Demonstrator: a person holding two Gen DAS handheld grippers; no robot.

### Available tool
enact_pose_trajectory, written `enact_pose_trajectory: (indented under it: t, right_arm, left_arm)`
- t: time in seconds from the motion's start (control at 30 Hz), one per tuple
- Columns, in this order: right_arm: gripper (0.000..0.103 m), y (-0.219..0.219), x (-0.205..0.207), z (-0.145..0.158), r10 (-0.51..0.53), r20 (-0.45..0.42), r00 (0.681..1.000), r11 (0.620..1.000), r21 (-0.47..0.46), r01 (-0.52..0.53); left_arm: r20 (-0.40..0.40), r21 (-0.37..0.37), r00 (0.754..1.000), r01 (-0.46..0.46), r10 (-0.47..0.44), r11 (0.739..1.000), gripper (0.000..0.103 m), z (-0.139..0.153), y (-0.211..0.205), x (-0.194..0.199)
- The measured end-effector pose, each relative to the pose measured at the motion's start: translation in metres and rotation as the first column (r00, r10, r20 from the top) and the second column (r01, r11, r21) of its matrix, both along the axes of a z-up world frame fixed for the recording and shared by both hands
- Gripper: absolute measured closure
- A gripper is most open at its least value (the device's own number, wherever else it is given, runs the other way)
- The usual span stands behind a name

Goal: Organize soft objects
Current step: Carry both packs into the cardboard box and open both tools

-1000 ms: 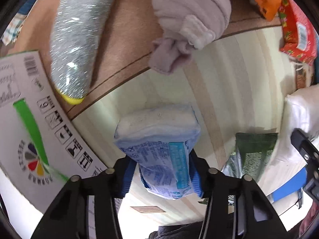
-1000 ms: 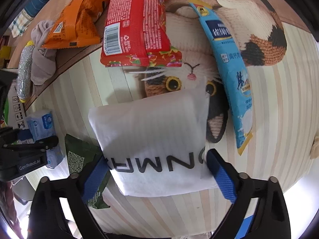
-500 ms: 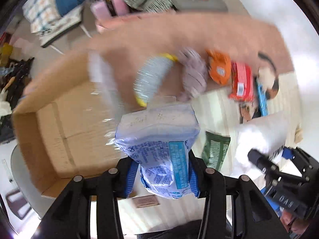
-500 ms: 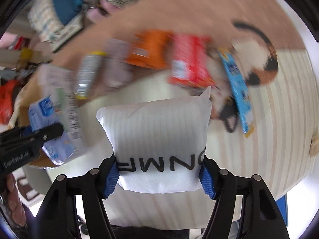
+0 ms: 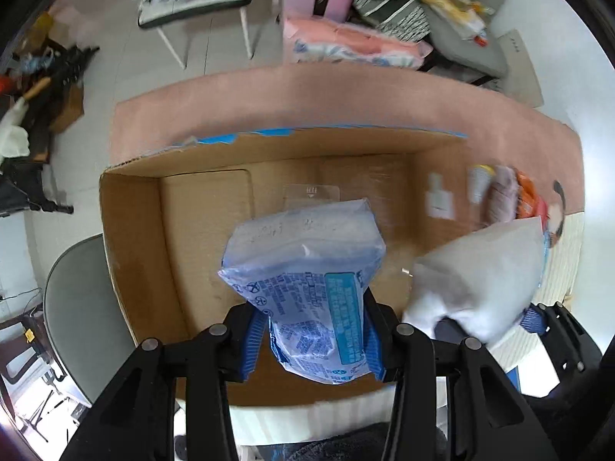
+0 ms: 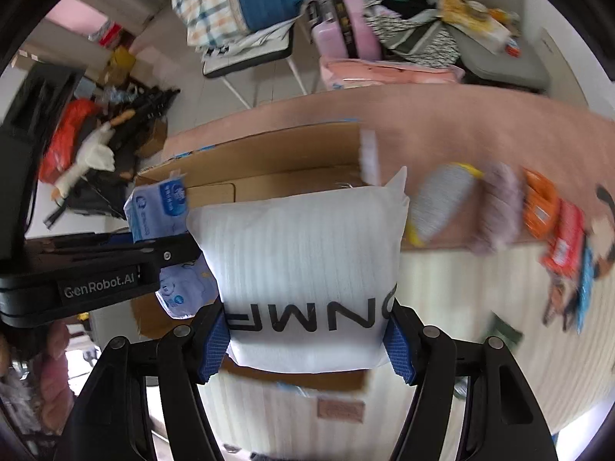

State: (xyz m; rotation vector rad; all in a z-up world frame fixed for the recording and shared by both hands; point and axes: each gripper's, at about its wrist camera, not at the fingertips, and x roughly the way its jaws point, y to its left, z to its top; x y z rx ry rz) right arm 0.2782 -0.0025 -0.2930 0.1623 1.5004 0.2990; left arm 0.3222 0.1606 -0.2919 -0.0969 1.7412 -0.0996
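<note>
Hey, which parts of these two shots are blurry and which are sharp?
Left wrist view: the blue tissue pack in the left tongs is sharp; the white pillow and the items at the right edge are motion-smeared. Right wrist view: the pillow in the right tongs is crisp; the snack packs on the mat streak. Both bend strongly at the rims.

The table carries a cat-pattern mat [image 6: 442,115] with a broad pinkish-brown band along the far edge and pale striped weave [image 6: 480,307] nearer. An open cardboard box [image 5: 184,238] sits on the table's left part, its far rim edged with blue tape. To the right of the box, in a blurred row on the mat, lie a silvery glitter pouch [image 6: 438,199], a mauve cloth bundle [image 6: 499,207], an orange packet [image 6: 540,207], a red packet [image 6: 567,238] and a light-blue sachet [image 6: 585,288]. A dark green packet [image 6: 505,330] lies nearer on the stripes.
</note>
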Motion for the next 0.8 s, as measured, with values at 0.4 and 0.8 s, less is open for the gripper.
enact_pose_trajectory:
  t: [0.4,0.8]
  right_arm:
    - [0.033,0.08,0.053,-0.092,0.023,-0.093,0.995,0.989,-0.141,-0.036]
    - [0.014,0.076,0.066,-0.105,0.004,-0.121,0.993,0.982,-0.187,-0.027]
  left_arm:
    - [-0.19,-0.074,0.979,0.059,-0.072,0.996,0.06,-0.114,0.02,0.044]
    - [-0.16,-0.063,0.985,0.051,-0.061,0.997,0.021,-0.091,0.028,0.036]
